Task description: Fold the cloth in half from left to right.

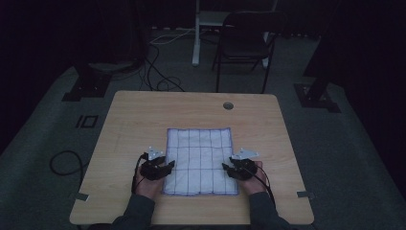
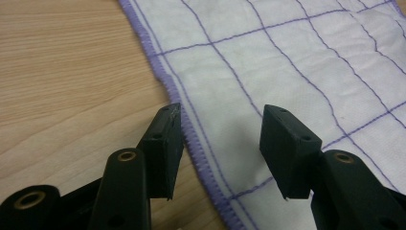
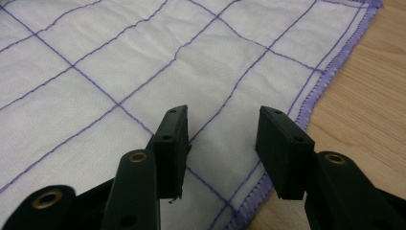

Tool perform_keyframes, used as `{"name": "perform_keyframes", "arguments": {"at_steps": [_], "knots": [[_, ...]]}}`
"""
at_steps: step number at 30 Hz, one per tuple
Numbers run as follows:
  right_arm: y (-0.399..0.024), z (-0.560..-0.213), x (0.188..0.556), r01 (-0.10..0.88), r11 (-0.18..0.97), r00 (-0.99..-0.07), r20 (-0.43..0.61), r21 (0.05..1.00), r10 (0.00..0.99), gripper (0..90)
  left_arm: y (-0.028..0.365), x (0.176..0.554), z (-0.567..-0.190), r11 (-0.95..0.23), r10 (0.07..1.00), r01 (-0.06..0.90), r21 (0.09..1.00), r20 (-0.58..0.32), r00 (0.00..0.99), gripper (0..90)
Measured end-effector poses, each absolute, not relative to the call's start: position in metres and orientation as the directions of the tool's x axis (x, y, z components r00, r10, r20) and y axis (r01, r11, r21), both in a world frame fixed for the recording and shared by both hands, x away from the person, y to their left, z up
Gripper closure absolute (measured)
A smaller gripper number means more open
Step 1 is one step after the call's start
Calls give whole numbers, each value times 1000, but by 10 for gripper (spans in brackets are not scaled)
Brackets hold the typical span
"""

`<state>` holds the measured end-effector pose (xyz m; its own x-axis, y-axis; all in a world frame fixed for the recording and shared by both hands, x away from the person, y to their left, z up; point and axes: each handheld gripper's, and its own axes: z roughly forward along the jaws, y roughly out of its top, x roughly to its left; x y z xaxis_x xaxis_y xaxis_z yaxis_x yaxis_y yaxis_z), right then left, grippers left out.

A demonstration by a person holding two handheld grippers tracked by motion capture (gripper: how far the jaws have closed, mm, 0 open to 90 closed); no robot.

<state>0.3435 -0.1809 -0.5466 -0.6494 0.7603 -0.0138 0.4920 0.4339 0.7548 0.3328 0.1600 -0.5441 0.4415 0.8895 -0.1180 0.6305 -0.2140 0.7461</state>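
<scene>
So the cloth [image 1: 200, 161] was laid flat, nothing folded yet; left gripper [image 2: 222, 139] and right gripper [image 3: 221, 139] were both spread wide over its near edges, nothing grasped.

Dim room, grey carpet floor [image 1: 43, 139]. Wood worktop [image 1: 143, 115] w/ cable hole [image 1: 228, 105]. Black chair [image 1: 244, 43] behind, white stand leg [image 1: 196, 33], loose cables [image 1: 158, 72] on floor.

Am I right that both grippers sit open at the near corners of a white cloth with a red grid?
Not quite: the cloth has a purple grid and purple hem, as the left gripper view shows. The left gripper and right gripper are indeed open at its near corners.
</scene>
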Motion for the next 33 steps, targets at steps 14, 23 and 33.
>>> {"name": "perform_keyframes", "arguments": {"at_steps": [14, 23, 33], "knots": [[-182, -546, 343, 504, 422, -650, 9, 753, 760, 546, 146, 332, -544, -267, 892, 613, 744, -51, 450, 517], [-182, -546, 343, 504, 423, -651, 9, 753, 759, 546, 139, 331, -543, -282, 898, 613, 738, -22, 440, 608], [-182, -546, 342, 504, 426, -652, 8, 751, 758, 547, 136, 331, -543, -270, 898, 620, 737, -40, 439, 735]]}}
